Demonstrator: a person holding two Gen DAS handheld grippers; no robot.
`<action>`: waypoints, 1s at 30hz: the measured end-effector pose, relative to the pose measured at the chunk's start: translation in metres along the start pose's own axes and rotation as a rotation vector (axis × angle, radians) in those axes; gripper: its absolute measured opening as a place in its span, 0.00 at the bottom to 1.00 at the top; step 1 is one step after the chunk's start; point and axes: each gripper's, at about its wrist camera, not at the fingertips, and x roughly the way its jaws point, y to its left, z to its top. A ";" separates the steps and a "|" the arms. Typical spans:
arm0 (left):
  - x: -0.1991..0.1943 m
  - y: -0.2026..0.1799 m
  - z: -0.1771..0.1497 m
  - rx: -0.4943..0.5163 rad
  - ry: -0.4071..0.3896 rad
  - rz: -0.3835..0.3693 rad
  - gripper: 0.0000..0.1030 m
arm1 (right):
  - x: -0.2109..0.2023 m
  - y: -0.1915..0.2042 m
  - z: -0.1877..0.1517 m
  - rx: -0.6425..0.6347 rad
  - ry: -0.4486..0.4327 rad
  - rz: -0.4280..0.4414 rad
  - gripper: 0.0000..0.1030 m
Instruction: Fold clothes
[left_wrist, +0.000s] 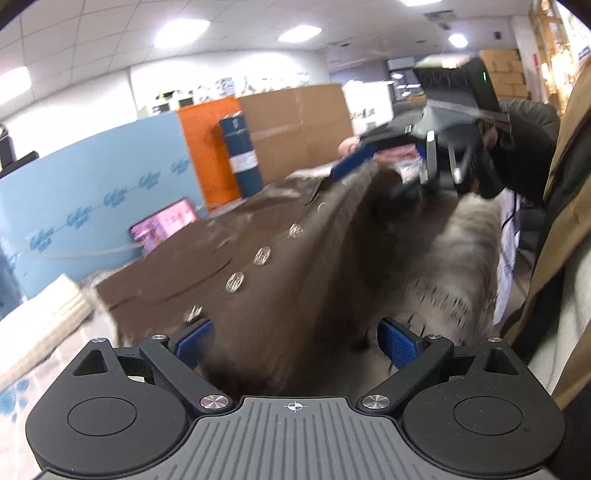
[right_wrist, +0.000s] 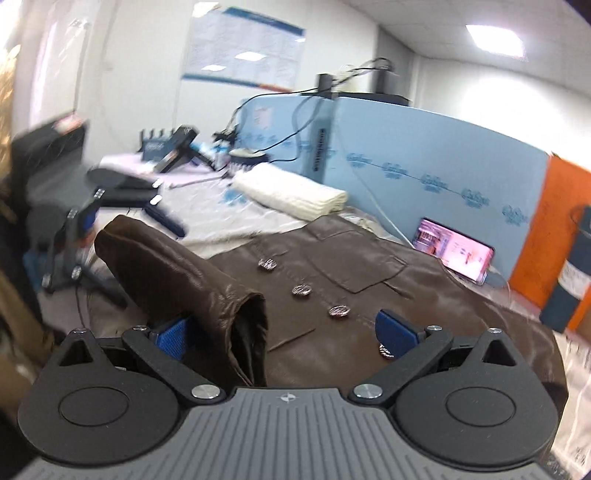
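Note:
A brown leather jacket (right_wrist: 354, 266) with metal buttons (right_wrist: 301, 290) lies front up on the table. One sleeve (right_wrist: 173, 269) is folded across it, and the cuff opening sits between the wide-apart fingers of my right gripper (right_wrist: 284, 336), which is open. In the left wrist view the jacket (left_wrist: 266, 280) rises as a ridge running through my left gripper (left_wrist: 295, 341), also open with fabric between its blue pads (left_wrist: 397, 343). The right gripper (left_wrist: 386, 157) hovers over the jacket's far end, held by a hand. The left gripper (right_wrist: 77, 236) shows blurred at the left edge.
A folded white towel (right_wrist: 291, 192) lies beyond the jacket. A phone with a lit screen (right_wrist: 454, 254) leans on the blue foam board (right_wrist: 424, 155). Black devices and cables (right_wrist: 166, 155) crowd the table's far end. An orange panel (left_wrist: 207, 147), blue cylinder (left_wrist: 240, 155) and cardboard (left_wrist: 295, 125) stand behind.

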 end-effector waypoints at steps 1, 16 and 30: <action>0.000 0.000 -0.002 0.000 -0.007 0.017 0.93 | 0.000 -0.002 0.001 0.014 0.001 -0.002 0.99; 0.011 0.029 -0.004 -0.210 -0.247 -0.025 0.27 | -0.031 -0.015 -0.056 0.013 0.228 -0.107 0.99; 0.012 0.041 -0.005 -0.286 -0.288 -0.027 0.12 | -0.075 -0.042 -0.087 -0.163 0.293 -0.445 0.39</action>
